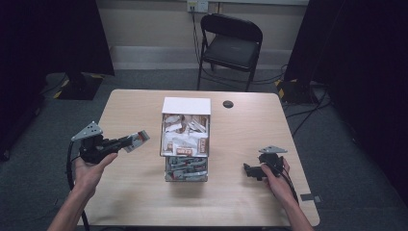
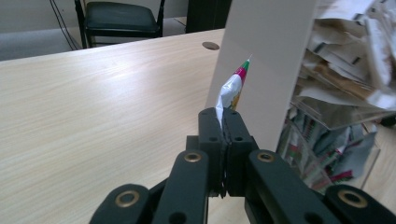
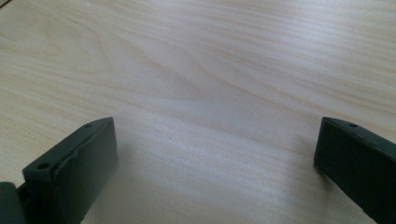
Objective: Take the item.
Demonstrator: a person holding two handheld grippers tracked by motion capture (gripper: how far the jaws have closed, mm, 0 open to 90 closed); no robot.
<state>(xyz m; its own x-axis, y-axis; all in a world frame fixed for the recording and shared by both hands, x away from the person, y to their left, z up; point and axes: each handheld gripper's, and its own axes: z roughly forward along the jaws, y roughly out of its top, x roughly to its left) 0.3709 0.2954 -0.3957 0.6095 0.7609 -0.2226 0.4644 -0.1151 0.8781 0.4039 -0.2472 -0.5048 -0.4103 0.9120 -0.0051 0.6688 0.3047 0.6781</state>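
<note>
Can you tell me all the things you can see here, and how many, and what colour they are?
Table: one, light wood, centre of the room.
Tiered organiser: one, clear with a white back panel, middle of the table.
Packets in the organiser: too many to count; white and brown in the upper tiers, grey with red and green in the bottom one.
Held packet: one, silver with red and green, pinched in the left gripper.
Cable hole cap: one, dark, on the table beside the organiser.
Folding chair: one, black, behind the table.
Left gripper: black, shut on the held packet.
Right gripper: black, jaws wide apart, low over the table.
</note>
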